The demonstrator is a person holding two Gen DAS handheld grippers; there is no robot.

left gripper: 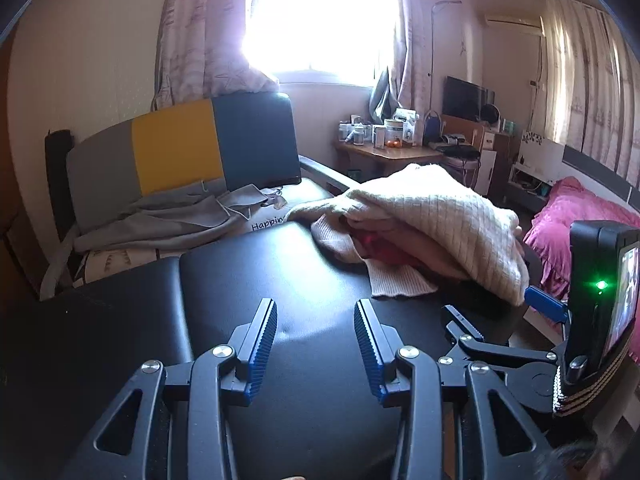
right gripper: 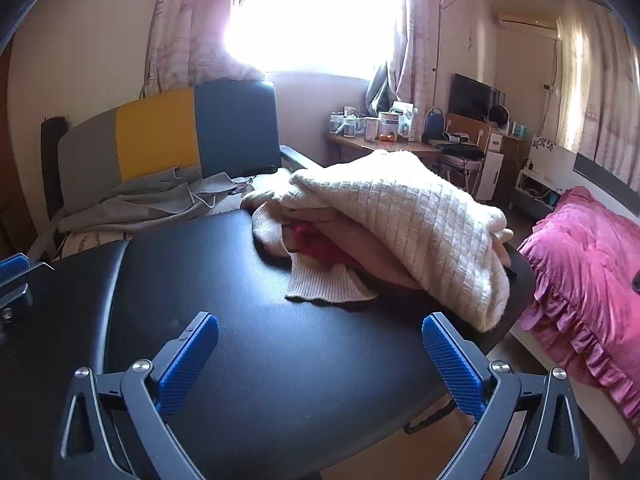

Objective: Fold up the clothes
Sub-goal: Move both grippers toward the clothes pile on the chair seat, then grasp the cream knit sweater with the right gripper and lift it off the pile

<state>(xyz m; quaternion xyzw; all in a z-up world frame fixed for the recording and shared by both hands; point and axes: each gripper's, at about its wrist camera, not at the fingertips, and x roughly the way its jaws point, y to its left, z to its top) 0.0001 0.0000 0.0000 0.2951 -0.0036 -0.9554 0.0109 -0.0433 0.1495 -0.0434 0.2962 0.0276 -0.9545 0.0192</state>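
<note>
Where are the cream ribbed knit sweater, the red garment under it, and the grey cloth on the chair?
Cream ribbed knit sweater (right gripper: pixel 420 216): right wrist view, upper ribbed surface.
Red garment (right gripper: pixel 320 246): right wrist view, exposed patch beneath the sweater.
Grey cloth (left gripper: pixel 168 216): left wrist view, crumpled middle on the seat.

Strong daylight from far window, blown out to white glare. Warm, dim walls either side. Soft sheen on near black cushion. Heavy fisheye bending and dark vignette at corners.

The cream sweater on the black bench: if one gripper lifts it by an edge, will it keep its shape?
Probably not. The cream sweater already drapes limply over the clothes beneath, so it should sag. Its thick ribbed knit looks grippy, not slippery.
</note>
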